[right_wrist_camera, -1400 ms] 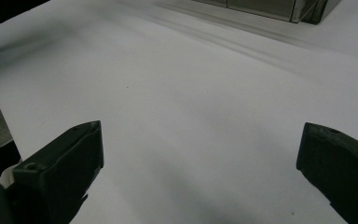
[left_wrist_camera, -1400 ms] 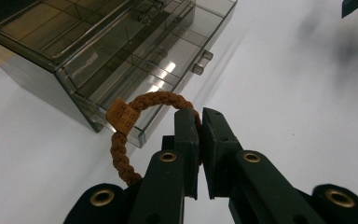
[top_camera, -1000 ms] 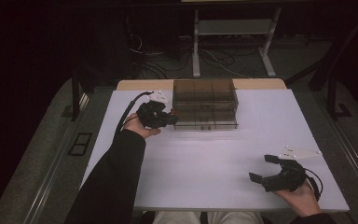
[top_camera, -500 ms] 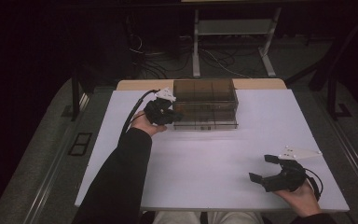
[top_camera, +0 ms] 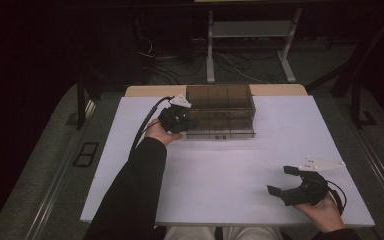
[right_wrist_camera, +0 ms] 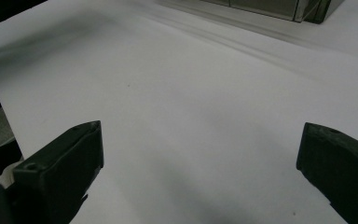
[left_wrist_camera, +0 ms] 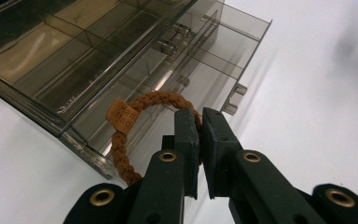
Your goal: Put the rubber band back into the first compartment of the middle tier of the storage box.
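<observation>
- Left gripper (left_wrist_camera: 199, 140) clamped on braided brown cord bracelet (left_wrist_camera: 121, 144), hung over smoky clear plastic drawer organiser (left_wrist_camera: 121, 56), at eleven o'clock, ready for dropping in.
- Right gripper (right_wrist_camera: 200, 172) spread wide, idle at five o'clock on white table (top_camera: 230, 170).

We see a brown braided bracelet (left_wrist_camera: 154, 100) with a small tan tag, pinched between closed jaws and hanging as a loop over the pulled-out lower drawer of a smoky clear plastic organiser box (top_camera: 220, 111), which stands at the far middle of the white bench (top_camera: 230, 170).
</observation>
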`<state>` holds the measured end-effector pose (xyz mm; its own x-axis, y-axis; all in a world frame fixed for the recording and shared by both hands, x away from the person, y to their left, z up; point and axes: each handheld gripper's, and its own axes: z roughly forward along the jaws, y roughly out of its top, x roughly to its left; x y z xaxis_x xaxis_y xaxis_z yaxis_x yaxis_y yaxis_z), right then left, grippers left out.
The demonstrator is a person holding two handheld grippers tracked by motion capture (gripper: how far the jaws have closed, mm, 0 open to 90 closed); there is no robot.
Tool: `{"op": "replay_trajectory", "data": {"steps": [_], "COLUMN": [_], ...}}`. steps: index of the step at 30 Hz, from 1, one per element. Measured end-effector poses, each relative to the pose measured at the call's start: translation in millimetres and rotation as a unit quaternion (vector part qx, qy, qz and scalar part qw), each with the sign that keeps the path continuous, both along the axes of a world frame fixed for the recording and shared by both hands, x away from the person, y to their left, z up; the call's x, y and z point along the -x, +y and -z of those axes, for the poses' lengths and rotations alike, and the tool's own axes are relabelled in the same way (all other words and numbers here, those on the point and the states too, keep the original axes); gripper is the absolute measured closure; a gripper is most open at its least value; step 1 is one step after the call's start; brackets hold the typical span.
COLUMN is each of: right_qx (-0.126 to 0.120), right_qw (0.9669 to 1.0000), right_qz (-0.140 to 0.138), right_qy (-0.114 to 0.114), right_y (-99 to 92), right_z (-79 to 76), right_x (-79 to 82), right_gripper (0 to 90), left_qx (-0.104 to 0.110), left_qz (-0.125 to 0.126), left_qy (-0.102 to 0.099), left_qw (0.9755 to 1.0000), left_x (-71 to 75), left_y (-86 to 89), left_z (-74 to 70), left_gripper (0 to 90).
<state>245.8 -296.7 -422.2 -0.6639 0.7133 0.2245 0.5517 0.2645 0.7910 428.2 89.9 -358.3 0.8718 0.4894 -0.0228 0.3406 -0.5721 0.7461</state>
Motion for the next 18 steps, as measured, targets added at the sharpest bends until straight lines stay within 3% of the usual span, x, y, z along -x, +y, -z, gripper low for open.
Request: {"op": "replay_trajectory", "data": {"steps": [18], "right_qx": [-0.002], "right_qw": [1.0000], "right_qz": [0.000], "right_qy": [-0.001], "right_y": [-0.8], "right_z": [-0.2], "right_x": [0.3], "right_gripper": [0.0], "left_qx": [0.021], "left_qz": [-0.013], "left_qy": [0.008], "left_qw": [0.9997], "left_x": [-8.4], "left_y": [-12.3], "left_z": [17.1], "left_gripper": [84.7]}}
